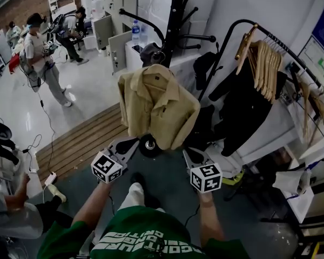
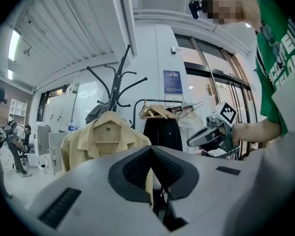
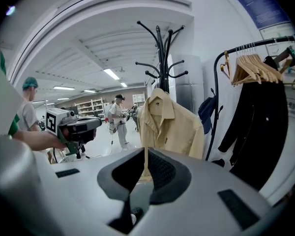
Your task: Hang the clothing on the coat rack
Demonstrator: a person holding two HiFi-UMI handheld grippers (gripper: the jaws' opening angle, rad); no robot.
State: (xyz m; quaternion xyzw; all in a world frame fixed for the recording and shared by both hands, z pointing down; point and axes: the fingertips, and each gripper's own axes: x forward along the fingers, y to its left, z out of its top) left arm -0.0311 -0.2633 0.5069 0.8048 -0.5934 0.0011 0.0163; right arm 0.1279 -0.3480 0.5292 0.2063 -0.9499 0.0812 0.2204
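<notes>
A tan shirt (image 1: 156,107) hangs on a hanger from the black coat rack (image 1: 175,15), collar up and front facing me. It also shows in the left gripper view (image 2: 105,139) and the right gripper view (image 3: 169,124). My left gripper (image 1: 130,143) sits low at the shirt's left, a little back from the hem. My right gripper (image 1: 188,153) is low at the right, also apart from the cloth. Both have their jaws together with nothing held: left (image 2: 152,148), right (image 3: 145,150). Only a sliver of the far shirt shows behind the pads.
A black garment rail (image 1: 270,39) with wooden hangers (image 1: 264,66) and a dark coat (image 1: 243,107) stands right of the rack. The rack's round base (image 1: 149,144) is on the floor between the grippers. Other people (image 1: 40,58) work at the back left. A water bottle (image 1: 135,31) stands behind.
</notes>
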